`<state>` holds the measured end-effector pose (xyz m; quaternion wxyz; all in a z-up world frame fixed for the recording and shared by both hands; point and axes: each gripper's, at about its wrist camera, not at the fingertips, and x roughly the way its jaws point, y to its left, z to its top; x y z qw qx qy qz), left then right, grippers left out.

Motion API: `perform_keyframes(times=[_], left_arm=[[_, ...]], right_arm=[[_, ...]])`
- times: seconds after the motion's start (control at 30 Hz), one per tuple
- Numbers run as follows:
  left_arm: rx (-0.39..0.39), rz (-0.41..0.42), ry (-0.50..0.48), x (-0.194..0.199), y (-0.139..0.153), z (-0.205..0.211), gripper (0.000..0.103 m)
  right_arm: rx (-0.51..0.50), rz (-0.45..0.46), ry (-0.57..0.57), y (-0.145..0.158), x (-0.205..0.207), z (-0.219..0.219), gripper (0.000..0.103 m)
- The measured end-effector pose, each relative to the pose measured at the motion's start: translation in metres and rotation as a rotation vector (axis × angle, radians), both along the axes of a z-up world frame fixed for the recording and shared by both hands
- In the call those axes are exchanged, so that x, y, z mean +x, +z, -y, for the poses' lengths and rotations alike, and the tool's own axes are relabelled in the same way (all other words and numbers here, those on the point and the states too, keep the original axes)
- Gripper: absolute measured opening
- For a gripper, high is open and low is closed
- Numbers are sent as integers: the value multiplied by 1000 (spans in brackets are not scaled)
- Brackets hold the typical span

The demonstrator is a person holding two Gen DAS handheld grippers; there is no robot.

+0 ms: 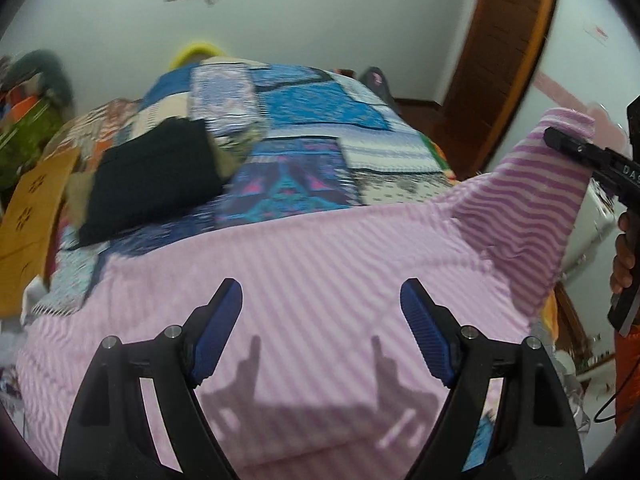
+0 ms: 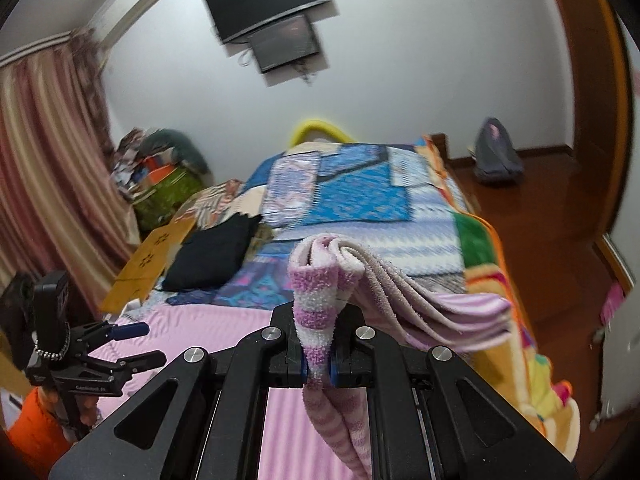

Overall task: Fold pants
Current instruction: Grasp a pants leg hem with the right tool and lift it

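Pants (image 1: 320,280): pink-and-white striped fleece, spread across the near end of the bed (image 1: 304,128) on the patchwork quilt, one end raised off the surface at the right of the left-wrist view.
Raised end (image 2: 316,312): bunched and pinched, draped over both sides of the right tool, several layers fanning out toward the right.
Handling, judged: soft, light, limp; likely to sag and trail rather than hold a crease; plush pile probably grippy, not slippery; nothing breakable.
Where to grip, judged: at a hem or waistband corner, through all layers at once, so no layer slipped free; a second hold on the opposite corner of the same edge to keep the fold square.
Right gripper (image 2: 319,372): clenched on the bunched pants, blue pads pressed tight against the fabric, held above the bed and pointed somewhat downward along its length.
Left gripper (image 1: 321,332): jaws spread wide, nothing between them, poised over the flat part of the pants and tilted steeply down; shadow cast on the cloth below.
Contact, left: apart from the fabric, as far as could be told.
Neighbours: black folded garment (image 1: 156,176) farther up the bed, clear of the pants; yellow board (image 1: 32,216) off the bed's left edge.
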<state>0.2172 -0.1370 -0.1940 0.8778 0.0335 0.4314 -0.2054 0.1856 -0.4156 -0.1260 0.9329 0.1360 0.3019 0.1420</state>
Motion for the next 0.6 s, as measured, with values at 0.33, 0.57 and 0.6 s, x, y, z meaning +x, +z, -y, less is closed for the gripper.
perform_keyframes(times=[0.33, 0.57, 0.6], left_arm=[[-7, 3, 180, -17, -5, -110, 82], [-19, -27, 259, -29, -17, -153, 82], [-20, -30, 264, -31, -18, -156, 82]], right_arm=[[-49, 4, 229, 9, 16, -117, 6], [-64, -105, 445, -31, 6, -199, 6], [-72, -128, 475, -39, 2, -208, 6]])
